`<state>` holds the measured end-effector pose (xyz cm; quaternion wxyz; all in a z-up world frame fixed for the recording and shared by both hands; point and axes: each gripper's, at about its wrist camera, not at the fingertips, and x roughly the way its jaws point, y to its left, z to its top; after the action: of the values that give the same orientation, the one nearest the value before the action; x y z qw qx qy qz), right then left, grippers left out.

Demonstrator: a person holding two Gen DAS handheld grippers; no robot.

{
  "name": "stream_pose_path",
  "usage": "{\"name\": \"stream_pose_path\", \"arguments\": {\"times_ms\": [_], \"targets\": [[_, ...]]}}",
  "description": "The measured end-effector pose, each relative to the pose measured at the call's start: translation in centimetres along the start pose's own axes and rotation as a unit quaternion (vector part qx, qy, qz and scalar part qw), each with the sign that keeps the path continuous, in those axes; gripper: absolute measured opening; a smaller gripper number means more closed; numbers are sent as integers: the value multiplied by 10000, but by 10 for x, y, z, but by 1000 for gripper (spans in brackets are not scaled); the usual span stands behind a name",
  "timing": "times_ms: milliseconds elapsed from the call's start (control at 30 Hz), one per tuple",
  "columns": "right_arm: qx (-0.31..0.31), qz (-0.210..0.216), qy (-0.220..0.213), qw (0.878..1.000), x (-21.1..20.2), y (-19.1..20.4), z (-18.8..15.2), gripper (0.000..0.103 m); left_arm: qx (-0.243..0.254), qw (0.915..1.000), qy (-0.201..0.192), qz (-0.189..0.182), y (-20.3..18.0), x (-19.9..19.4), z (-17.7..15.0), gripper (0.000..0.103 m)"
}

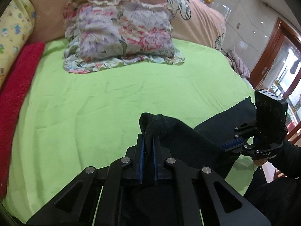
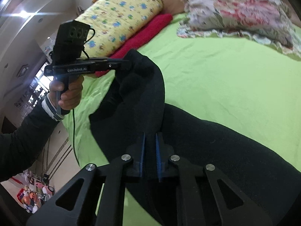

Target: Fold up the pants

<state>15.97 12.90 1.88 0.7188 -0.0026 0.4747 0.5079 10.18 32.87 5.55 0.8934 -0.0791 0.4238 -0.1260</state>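
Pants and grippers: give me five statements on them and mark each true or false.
1. The left hand-held gripper pinches the black pants. True.
2. The right hand-held gripper is open. False: it is shut on the pants.
3. The sheet is green. True.
4. The pants lie on the pillow. False: they are apart from it.
5. The red towel covers the pants. False: it lies at the bed's edge.

Green-sheeted bed (image 1: 112,98) carries black pants (image 2: 216,150), floral pillow (image 1: 120,33), apparently red towel (image 1: 17,86).
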Motion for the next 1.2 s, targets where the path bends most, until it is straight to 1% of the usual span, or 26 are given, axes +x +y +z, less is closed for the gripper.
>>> {"name": "stream_pose_path", "arguments": {"times_ms": [67, 167, 233, 367, 433, 467, 533, 567, 600, 633, 667, 700, 733, 767, 833, 867, 900, 933, 1000, 1067, 1133, 1200], "targets": [[-205, -8, -68, 9998, -5, 10, -1, 10, -32, 9999, -105, 52, -3, -11, -9, 6], [-566, -5, -51, 9984, -10, 28, -5, 10, -107, 9996, -238, 131, -5, -23, -24, 6], [-797, -20, -11, 9968, -12, 39, -10, 10, -203, 9991, -311, 193, -5, -30, -39, 6], [-1143, -35, 140, 9933, -7, 54, -21, 10, -449, 9980, -414, 166, -1, -38, -67, 6], [-1108, -266, 159, 9934, -3, 53, -24, 10, -558, 9973, -454, 161, 0, -41, -76, 6], [-1013, -280, 138, 9944, -4, 50, -24, 10, -610, 9969, -465, 152, 1, -43, -81, 6], [-804, -393, -35, 9960, -6, 42, -22, 12, -667, 9965, -484, 153, 1, -45, -87, 6], [-709, -419, -91, 9966, -7, 39, -20, 17, -692, 9963, -492, 148, 2, -45, -88, 6], [-644, -394, -99, 9971, -6, 38, -19, 38, -717, 9961, -505, 124, 2, -46, -90, 6], [-588, -391, -98, 9975, -6, 39, -20, 53, -736, 9959, -513, 108, 3, -46, -91, 6], [-584, -464, -112, 9972, -3, 40, -20, 72, -759, 9957, -526, 106, 3, -46, -91, 6], [-647, -564, -162, 9962, 0, 42, -22, 72, -776, 9955, -528, 97, 3, -45, -91, 6], [-707, -595, -175, 9956, 4, 44, -22, 72, -788, 9955, -525, 90, 3, -45, -90, 6], [-727, -632, -133, 9953, 9, 45, -23, 70, -803, 9954, -524, 75, 3, -44, -90, 6], [-627, -712, 73, 9955, 22, 41, -24, 50, -803, 9954, -520, 88, 3, -43, -90, 6], [-552, -682, 164, 9960, 28, 37, -26, 31, -806, 9954, -519, 87, 3, -44, -90, 6], [-470, -693, 256, 9962, 33, 33, -27, 18, -803, 9953, -527, 93, 2, -44, -90, 6], [-435, -712, 288, 9961, 34, 31, -29, 15, -795, 9953, -539, 100, 2, -44, -91, 6], [-430, -543, 219, 9974, 27, 33, -30, 10, -787, 9954, -536, 131, 0, -45, -95, 6], [-617, -450, 217, 9968, 21, 42, -33, 10, -862, 9948, -517, 180, 1, -45, -104, 6], [-1009, -565, 363, 9926, 21, 54, -39, 10, -1016, 9935, -473, 213, 6, -42, -115, 7], [-1171, -615, 550, 9897, 27, 58, -46, 14, -1263, 9908, -364, 330, 13, -39, -130, 7]]}}
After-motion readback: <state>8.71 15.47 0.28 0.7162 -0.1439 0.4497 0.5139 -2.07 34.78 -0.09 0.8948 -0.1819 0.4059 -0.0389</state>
